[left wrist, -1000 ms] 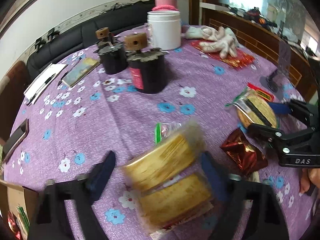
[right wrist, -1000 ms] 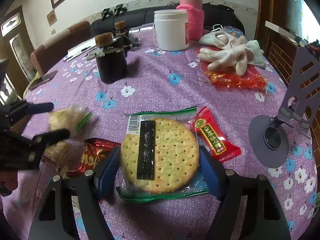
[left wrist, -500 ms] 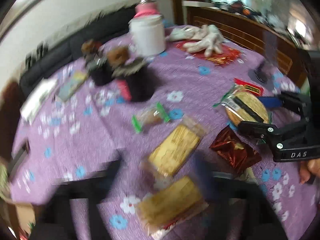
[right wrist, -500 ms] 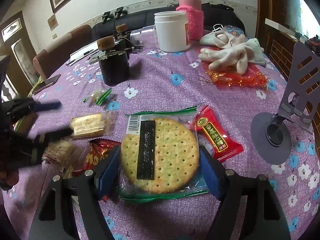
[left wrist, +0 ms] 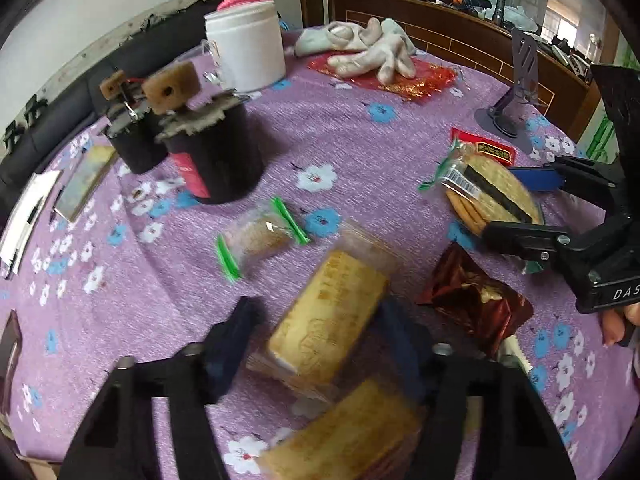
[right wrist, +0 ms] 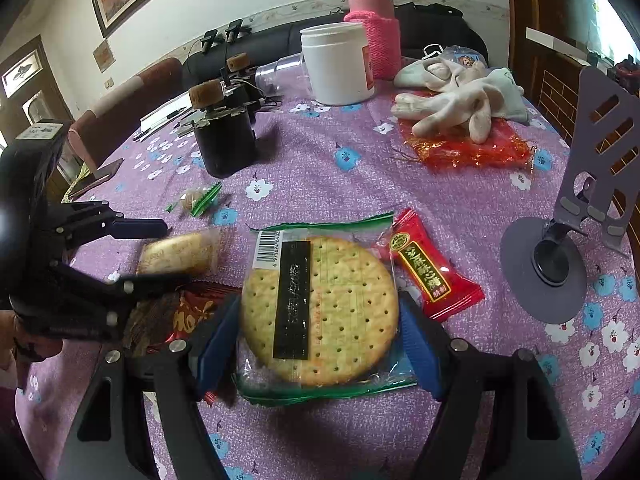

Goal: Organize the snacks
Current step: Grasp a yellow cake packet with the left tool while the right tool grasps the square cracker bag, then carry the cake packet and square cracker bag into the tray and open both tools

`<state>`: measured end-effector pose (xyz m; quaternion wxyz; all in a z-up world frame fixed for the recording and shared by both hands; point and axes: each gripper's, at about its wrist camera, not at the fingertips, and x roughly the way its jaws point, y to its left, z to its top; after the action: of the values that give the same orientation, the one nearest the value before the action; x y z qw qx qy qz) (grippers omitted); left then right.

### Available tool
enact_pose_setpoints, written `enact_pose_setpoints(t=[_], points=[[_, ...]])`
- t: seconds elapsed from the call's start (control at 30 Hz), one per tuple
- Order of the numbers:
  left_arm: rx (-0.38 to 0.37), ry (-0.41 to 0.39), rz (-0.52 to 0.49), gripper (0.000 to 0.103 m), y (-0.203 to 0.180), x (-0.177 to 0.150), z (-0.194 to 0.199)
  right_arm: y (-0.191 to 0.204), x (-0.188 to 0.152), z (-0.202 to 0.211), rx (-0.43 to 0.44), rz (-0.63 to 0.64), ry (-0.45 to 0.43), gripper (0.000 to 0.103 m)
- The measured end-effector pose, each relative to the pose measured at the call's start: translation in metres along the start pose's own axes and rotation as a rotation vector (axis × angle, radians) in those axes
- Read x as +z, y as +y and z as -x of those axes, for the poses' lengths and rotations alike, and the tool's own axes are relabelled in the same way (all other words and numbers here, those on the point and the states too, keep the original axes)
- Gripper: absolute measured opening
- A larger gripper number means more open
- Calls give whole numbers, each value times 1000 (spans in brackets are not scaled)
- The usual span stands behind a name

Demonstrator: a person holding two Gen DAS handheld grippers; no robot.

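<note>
- The left hand-held gripper has its jaws closing around a yellow wafer pack; one pad looks against the pack's right edge, the other stands off its left edge, so no firm grip shows. The picture is blurred there.
- The right hand-held gripper stands half open, both blue pads against the sides of the round cracker pack, which lies flat on the desk.
- The wafer pack's long axis runs aslant, from the left gripper up toward the black canister.
- Counted: two yellow wafer packs, the second nearer the camera than the first; one round cracker pack; one small green-edged snack between the wafer pack and the canister; one red candy pack just right of the crackers; one dark red foil pack.
- A second ago the left gripper carried the wafer pack; half a second ago it lay on the desk with the jaws wide.
</note>
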<state>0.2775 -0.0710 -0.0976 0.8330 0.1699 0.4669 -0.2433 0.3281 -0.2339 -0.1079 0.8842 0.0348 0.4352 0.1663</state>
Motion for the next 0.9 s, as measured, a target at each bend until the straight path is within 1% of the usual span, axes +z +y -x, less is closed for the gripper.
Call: enact_pose_setpoints(t=[0.03,0.07,0.13,0.23,0.33,0.5,0.6,0.7,0.8,0.9], points=[[3,1,-2,45,-1,0,2,0,0,0,-1,-1,-2,75],[17,4,-8,44,-4,-1,3,0,0,0,-5,-2,-4,75],[41,-2,-18,38,-10,-3,4,0,-1,2,-10,-6,-11,75],[87,-14,1,36,-13,-10,12,0,-3,10,-8,-23,-35,75],[131,-47,30,36,-10,-19,26,4,-6,23,0,-32,-63,75],[150,-181,179,36,5,-37,85,20,-7,56,41,-33,-135,75],[163,-248,279,36,14,-56,120,38,-9,77,100,-31,-174,75],[198,-282,381,36,25,-80,145,64,-13,90,158,-15,-195,76],[280,-298,470,36,35,-114,169,94,-18,95,227,4,-195,76],[352,-317,550,36,46,-148,192,126,-23,91,284,41,-172,76]])
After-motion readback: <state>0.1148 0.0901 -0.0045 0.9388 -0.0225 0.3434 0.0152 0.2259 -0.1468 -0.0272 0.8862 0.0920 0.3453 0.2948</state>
